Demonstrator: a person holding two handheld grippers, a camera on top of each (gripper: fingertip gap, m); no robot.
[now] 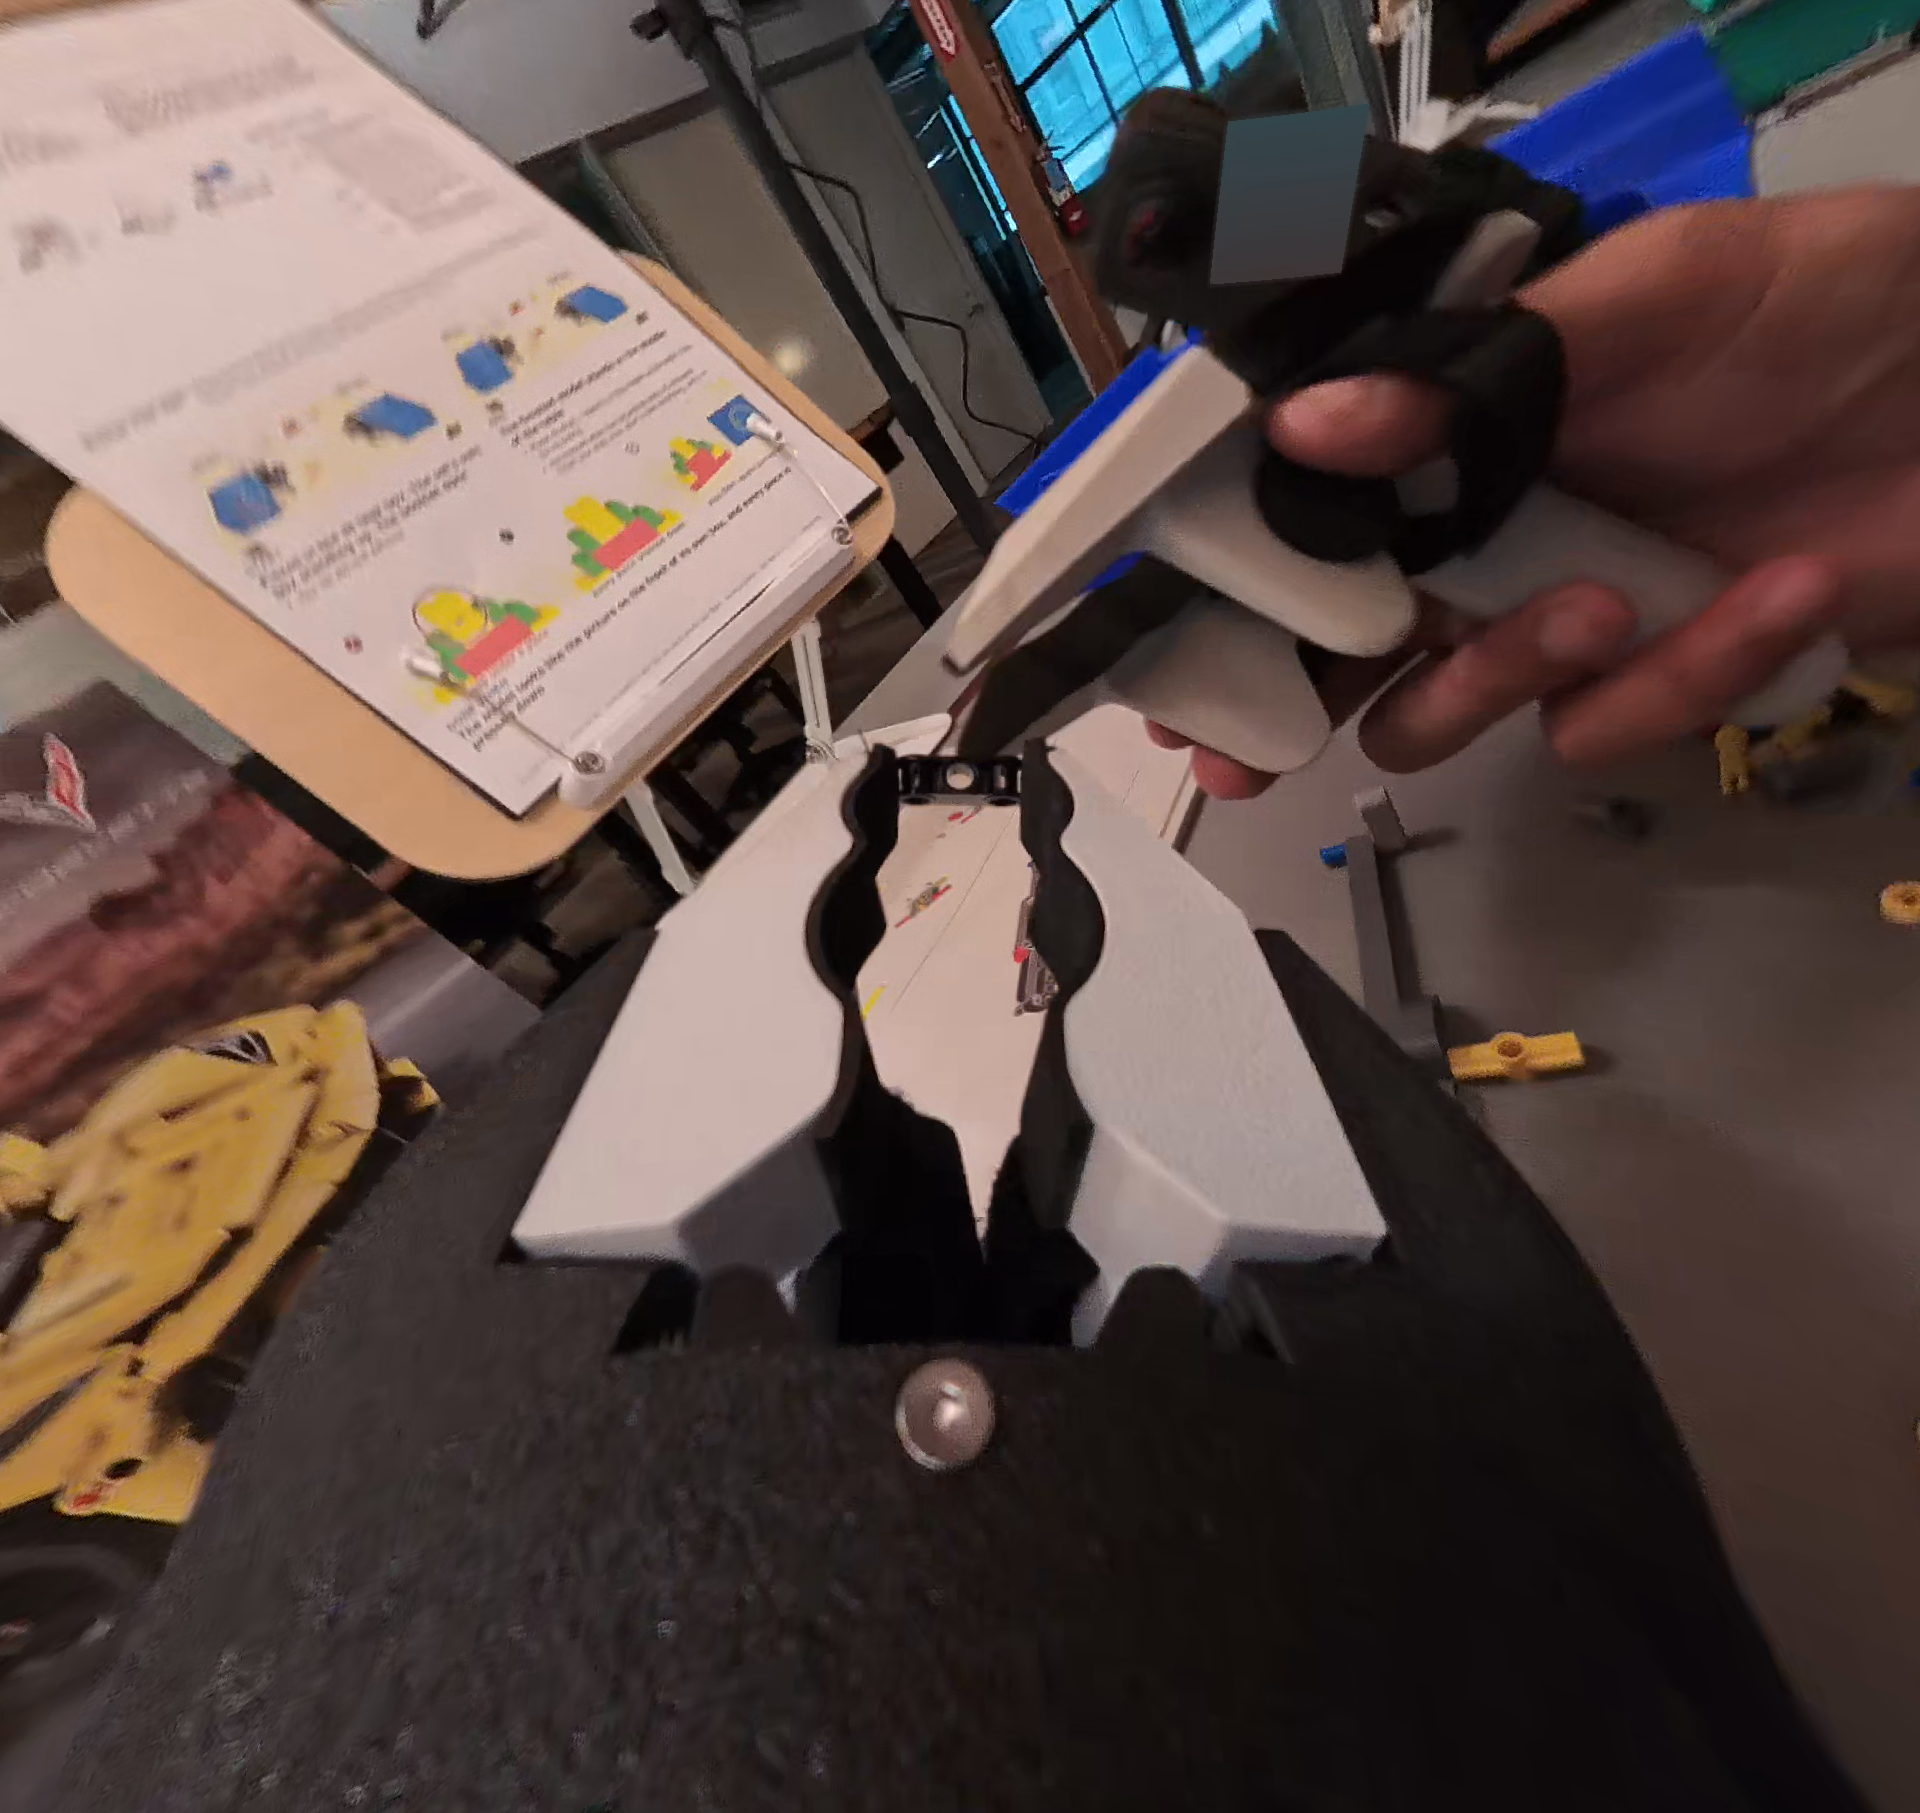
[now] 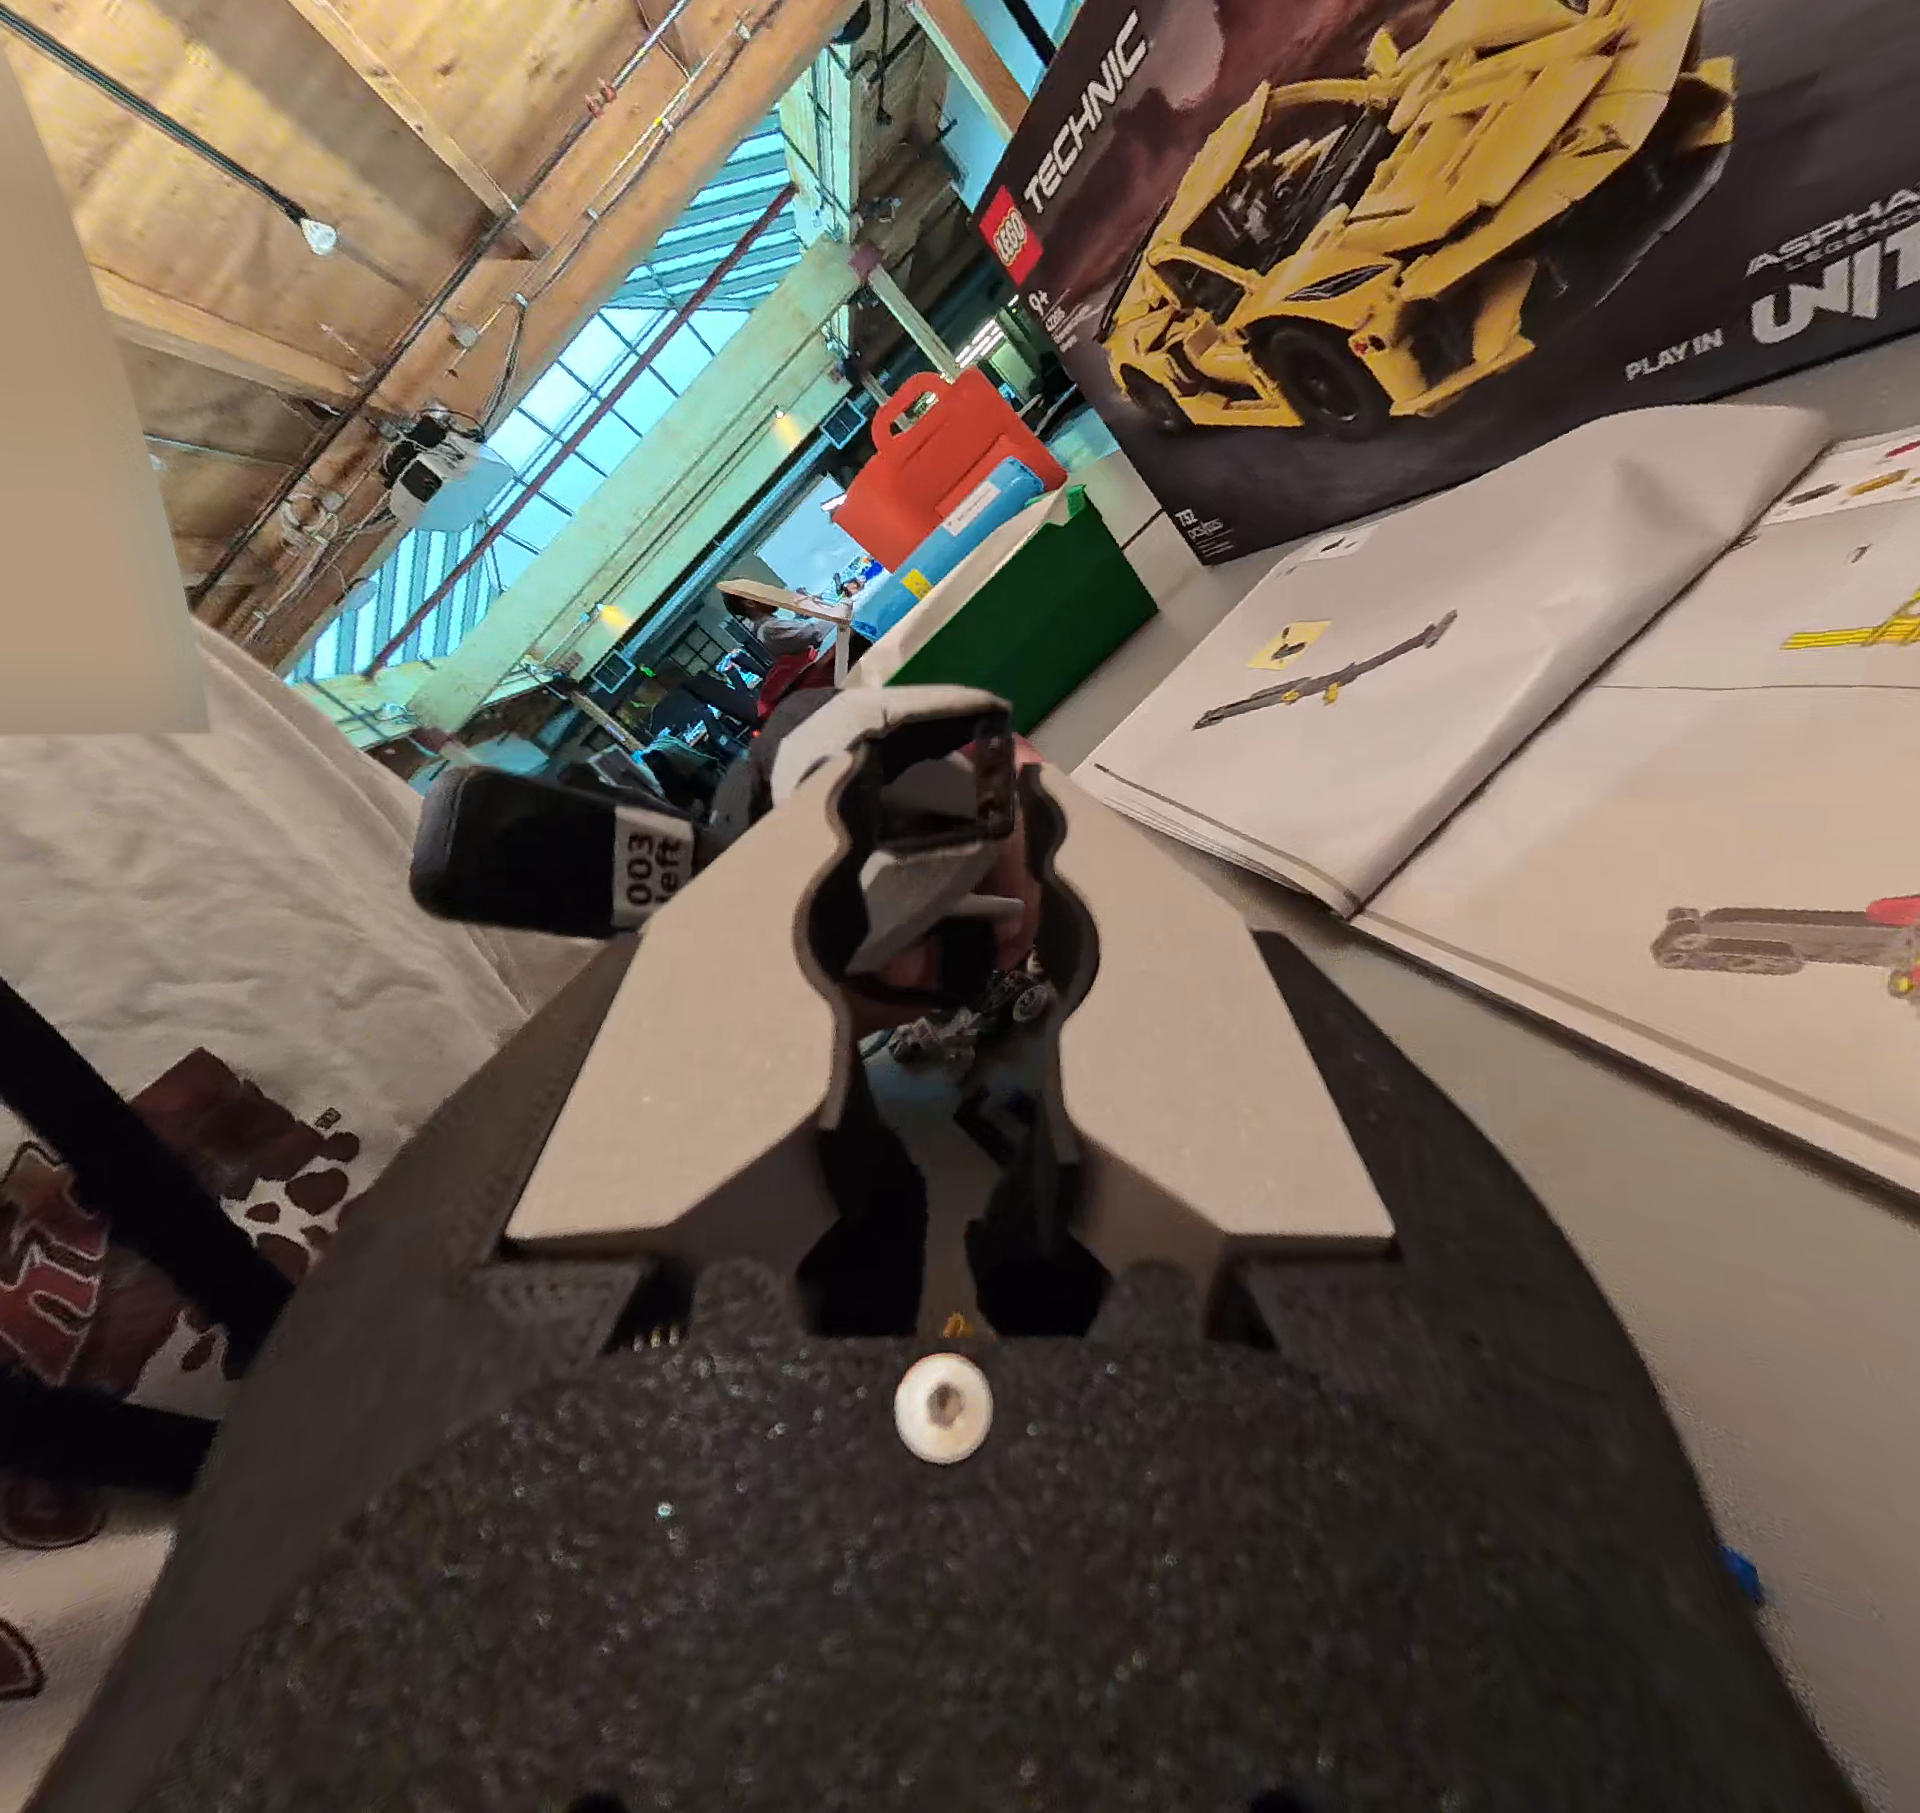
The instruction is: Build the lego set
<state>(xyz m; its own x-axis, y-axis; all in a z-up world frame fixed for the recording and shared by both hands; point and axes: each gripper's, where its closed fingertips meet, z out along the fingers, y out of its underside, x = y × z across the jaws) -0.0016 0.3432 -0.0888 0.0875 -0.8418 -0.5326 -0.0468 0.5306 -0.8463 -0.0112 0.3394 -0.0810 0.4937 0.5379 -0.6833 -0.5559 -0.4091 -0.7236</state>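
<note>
My left gripper (image 1: 961,776) is shut on a small black Lego piece with holes (image 1: 961,778), held crosswise between its fingertips above the table. My right gripper (image 1: 966,714), held by a hand (image 1: 1714,475), comes in from the upper right with its tips right at that piece. In the right wrist view my right gripper (image 2: 940,787) stands partly open. The left gripper's fingertips (image 2: 914,864) and the black piece (image 2: 997,787) sit inside its gap, the piece close to the right finger. I see nothing clamped by the right jaws.
An open instruction booklet (image 2: 1455,724) lies on the grey table, with the Lego box (image 2: 1455,205) behind it. A sheet on a wooden stand (image 1: 416,413) is at left. Loose parts lie at right: a grey beam (image 1: 1387,932) and a yellow connector (image 1: 1512,1051). A green bin (image 2: 1029,610) stands behind. Left and right tips are no more than a few centimetres apart.
</note>
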